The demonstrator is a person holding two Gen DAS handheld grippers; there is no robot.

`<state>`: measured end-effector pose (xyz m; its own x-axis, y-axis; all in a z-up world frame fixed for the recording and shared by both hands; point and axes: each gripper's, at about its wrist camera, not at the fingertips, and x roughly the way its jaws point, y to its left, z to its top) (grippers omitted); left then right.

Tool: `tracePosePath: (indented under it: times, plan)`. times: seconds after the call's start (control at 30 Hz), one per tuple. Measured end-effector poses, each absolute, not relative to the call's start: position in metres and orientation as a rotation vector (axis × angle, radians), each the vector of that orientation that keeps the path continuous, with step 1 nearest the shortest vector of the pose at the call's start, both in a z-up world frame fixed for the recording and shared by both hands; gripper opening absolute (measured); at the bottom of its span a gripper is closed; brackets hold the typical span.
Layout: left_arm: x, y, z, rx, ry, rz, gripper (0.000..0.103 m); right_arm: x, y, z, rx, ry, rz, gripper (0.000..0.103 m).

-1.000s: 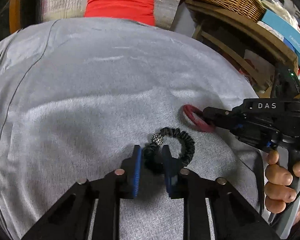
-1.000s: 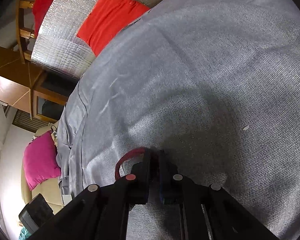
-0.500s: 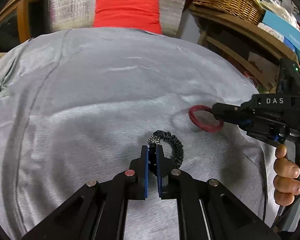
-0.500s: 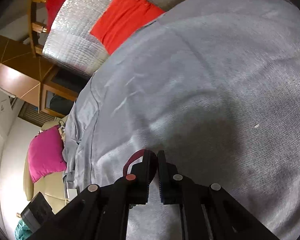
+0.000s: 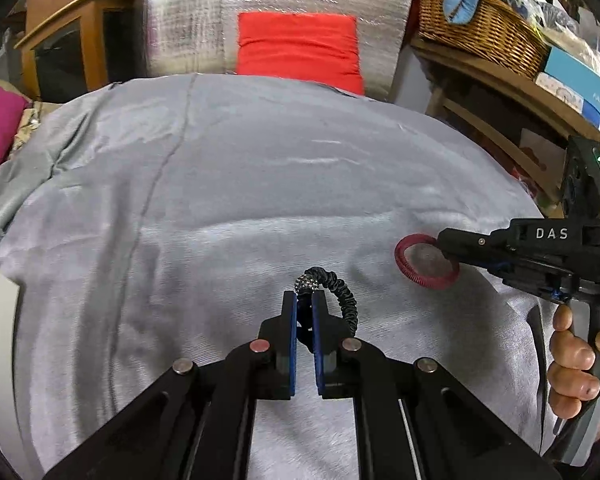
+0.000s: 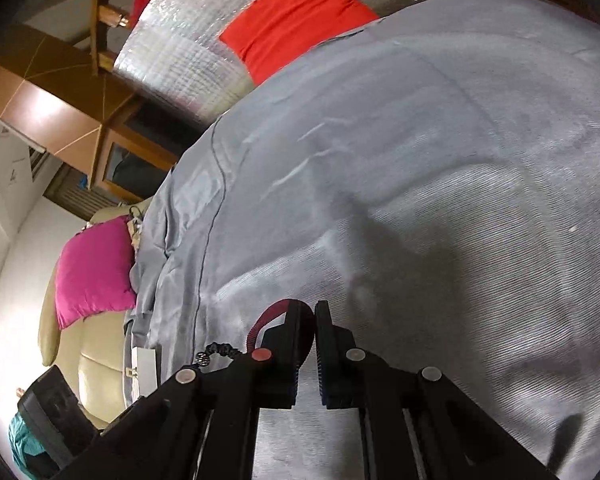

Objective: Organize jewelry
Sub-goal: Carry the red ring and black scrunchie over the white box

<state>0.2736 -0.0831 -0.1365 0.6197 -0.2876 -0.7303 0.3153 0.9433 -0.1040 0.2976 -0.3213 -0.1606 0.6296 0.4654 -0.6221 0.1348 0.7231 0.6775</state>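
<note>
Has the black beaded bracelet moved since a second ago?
Yes. The black bracelet lay round on the grey cloth; now the left gripper pinches it, flattened, apparently lifted.

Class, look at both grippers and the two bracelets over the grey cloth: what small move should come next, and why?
Probably a short, slow lift of both together. The left gripper is shut on the black beaded bracelet, and the right gripper is shut on the red bangle. No tray or box shows on the grey cloth, so raising them clear comes before carrying them anywhere.
</note>
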Motion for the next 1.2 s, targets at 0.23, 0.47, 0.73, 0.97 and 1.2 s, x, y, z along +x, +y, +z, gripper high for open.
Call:
tracePosePath:
  times: [0.23, 0.47, 0.73, 0.97, 1.2]
  plan:
    - [0.252, -0.045, -0.119, -0.008, 0.786, -0.291, 0.007, 0.293, -0.294, -0.155, 0.731, 0.882, 0.254, 0.008]
    - [0.223, -0.01, -0.104, -0.025, 0.737, -0.214, 0.007, 0.286, -0.255, -0.151, 0.701, 0.889, 0.315, 0.008]
    - [0.199, 0.037, -0.106, -0.054, 0.736, -0.115, 0.007, 0.282, -0.211, -0.154, 0.664, 0.912, 0.367, 0.008]
    - [0.181, 0.066, -0.107, -0.076, 0.727, -0.063, 0.007, 0.281, -0.178, -0.155, 0.624, 0.935, 0.399, 0.008]
    - [0.165, 0.1, -0.097, -0.136, 0.683, -0.006, 0.007, 0.277, -0.154, -0.149, 0.582, 0.938, 0.434, 0.008]
